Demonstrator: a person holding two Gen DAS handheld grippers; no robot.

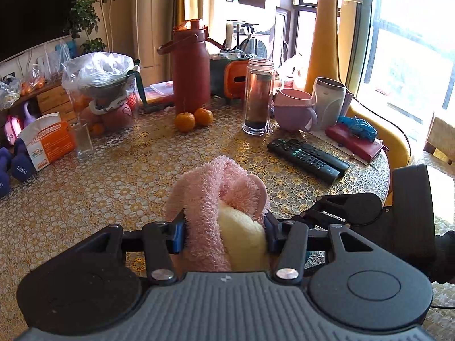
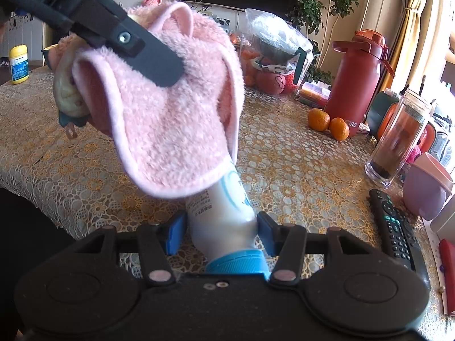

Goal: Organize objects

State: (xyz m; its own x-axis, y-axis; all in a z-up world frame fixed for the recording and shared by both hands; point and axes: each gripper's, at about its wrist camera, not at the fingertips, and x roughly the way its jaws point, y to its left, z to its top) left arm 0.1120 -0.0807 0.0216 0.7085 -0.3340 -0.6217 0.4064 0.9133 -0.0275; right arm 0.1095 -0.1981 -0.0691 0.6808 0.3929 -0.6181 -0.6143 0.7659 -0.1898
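The left gripper [image 1: 223, 234] pinches a plush toy [image 1: 219, 199] between its blue-padded fingers [image 1: 177, 234], the toy filling the gap from pad to pad and bulging forward past the tips. In the right wrist view the same toy [image 2: 173, 119] hangs in the air ahead of and above the right gripper [image 2: 221, 231], with one black finger of the left gripper lying across its upper face. The toy is soft and shaggy: pink fleece with small ears and a smooth pink hem, over a cream-yellow body that shows at the left gripper's right pad. Its loose pink flap droops down and drapes over the far end of a bottle [image 2: 220, 213]. The right gripper is clamped on that bottle, pads pressing its two sides. The bottle is smooth white plastic, round in section, printed with small text and a light blue ring; its blue cap [image 2: 237, 261] points back toward the gripper body and its long axis runs forward and slightly up, away from the camera, into the toy. Beyond both, on the lace-patterned table [image 1: 113, 176], a remote [image 1: 305, 156] lies ahead and to the right of the left gripper, well apart from the toy.
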